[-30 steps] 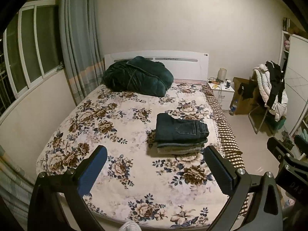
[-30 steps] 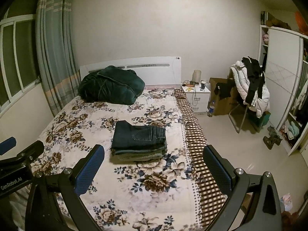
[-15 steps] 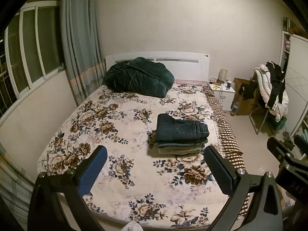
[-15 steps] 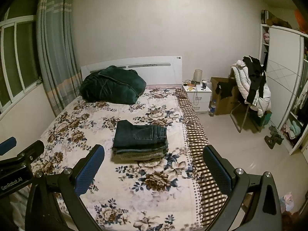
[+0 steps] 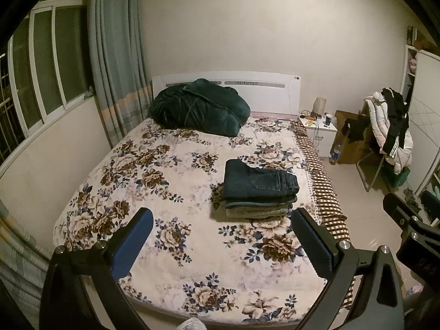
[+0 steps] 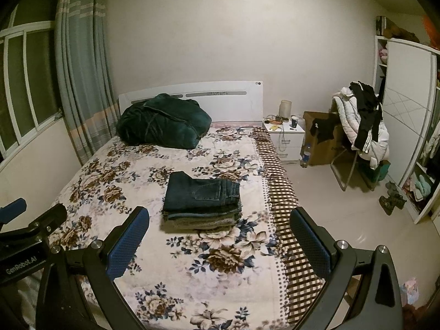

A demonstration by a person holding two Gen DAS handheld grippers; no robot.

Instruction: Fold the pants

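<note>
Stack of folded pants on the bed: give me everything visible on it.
The stack of folded pants sits flat on the floral bedspread, toward the bed's right edge. Top pair is dark blue denim, back pocket and seams facing up; beneath lie more dark layers and a grey-green one at the bottom, exact count unclear. Edges roughly aligned. Only the bedspread touches it; both grippers are clear of it.
</note>
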